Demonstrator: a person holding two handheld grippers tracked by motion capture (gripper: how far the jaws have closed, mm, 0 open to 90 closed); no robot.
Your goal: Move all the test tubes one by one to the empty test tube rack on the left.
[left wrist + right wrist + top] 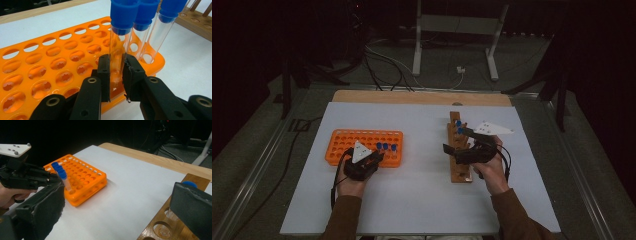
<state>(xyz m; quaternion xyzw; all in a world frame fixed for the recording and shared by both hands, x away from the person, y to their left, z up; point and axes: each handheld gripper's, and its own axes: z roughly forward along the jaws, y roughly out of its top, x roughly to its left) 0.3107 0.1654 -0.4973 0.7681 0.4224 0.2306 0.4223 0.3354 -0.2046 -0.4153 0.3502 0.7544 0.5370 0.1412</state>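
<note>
An orange tube rack [50, 62] lies left of centre on the table [422, 200]. Three clear tubes with blue caps stand in a row at its near right corner. My left gripper [116, 75] is shut on the nearest tube [119, 37], low on its glass, while the tube stands upright in its hole. In the high view this gripper [378, 157] sits at the rack's front edge [362, 162]. My right gripper [120, 207] stands open over the wooden rack [162, 225], and a blue-capped tube [189, 184] peeks out behind its right pad [195, 207].
The wooden rack [458, 165] runs front to back right of centre, with blue-capped tubes [459, 125] at its far end and empty holes nearer me. Bare white table separates the two racks. The other two tubes [152, 30] stand close beside the held one.
</note>
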